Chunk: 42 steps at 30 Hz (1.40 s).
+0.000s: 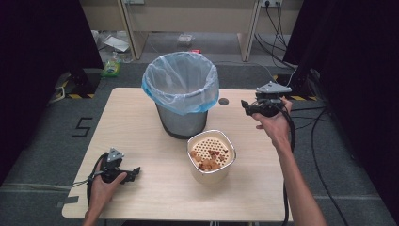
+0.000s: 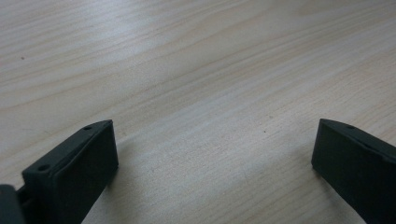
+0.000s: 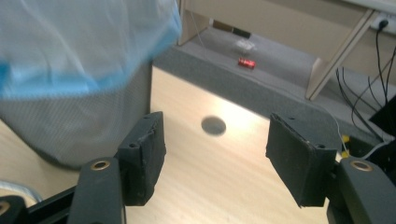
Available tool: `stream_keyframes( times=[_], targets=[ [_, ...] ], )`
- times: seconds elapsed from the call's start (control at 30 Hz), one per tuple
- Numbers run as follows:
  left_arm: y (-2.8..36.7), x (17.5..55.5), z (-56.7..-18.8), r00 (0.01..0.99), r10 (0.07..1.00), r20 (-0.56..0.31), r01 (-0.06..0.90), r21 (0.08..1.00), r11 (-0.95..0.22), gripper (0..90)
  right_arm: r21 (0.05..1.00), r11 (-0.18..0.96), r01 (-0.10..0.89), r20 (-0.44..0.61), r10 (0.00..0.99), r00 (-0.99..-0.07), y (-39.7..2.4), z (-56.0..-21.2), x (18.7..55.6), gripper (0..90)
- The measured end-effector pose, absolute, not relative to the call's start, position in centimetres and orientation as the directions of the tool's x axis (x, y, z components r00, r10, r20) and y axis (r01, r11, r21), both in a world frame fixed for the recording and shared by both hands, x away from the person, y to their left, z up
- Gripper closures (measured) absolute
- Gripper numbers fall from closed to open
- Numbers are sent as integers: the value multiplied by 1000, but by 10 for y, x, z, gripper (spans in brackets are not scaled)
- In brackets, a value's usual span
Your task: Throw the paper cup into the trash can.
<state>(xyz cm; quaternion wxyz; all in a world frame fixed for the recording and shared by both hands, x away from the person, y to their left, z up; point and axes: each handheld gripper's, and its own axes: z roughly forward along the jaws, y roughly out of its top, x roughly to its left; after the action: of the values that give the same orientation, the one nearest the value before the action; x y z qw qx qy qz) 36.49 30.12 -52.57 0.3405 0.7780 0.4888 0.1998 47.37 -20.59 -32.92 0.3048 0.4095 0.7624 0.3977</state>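
On the tabletop (image 1: 141, 122) we see a metal bin (image 1: 181, 94) lined with a pale blue bag standing toward the far middle, and just near of it, slightly to the right, a cream container (image 1: 211, 157) with a perforated insert that holds brown food scraps (image 1: 207, 160). Our right gripper (image 1: 251, 107) hangs at the far right, level with the bin's side and well apart from the container; in the right gripper view its jaws stand wide apart with nothing between them, the bin's mesh wall (image 3: 70, 126) to their left and a dark round spot (image 3: 213, 125) on the wood beyond. Our left gripper (image 1: 131, 173) rests low at the near left corner, its jaws spread wide over bare wood (image 2: 196, 93), gripping nothing.
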Motion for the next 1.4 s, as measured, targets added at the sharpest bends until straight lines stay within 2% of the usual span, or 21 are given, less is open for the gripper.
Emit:
stream_keyframes(
  times=[0.5, 0.97, 1.4],
  targets=[
    [301, 365, -526, 442, 897, -22, 624, 725, -290, 0, 843, 315, 435, -98, 886, -453, -241, -388, 440, 341],
    [301, 365, -526, 442, 897, -22, 624, 725, -290, 0, 812, 312, 493, -69, 891, -450, -243, -435, 403, 230],
    [301, 365, -526, 442, 897, -22, 624, 725, -290, 0, 777, 323, 541, -53, 889, -454, -242, -480, 369, 230]
  ],
)
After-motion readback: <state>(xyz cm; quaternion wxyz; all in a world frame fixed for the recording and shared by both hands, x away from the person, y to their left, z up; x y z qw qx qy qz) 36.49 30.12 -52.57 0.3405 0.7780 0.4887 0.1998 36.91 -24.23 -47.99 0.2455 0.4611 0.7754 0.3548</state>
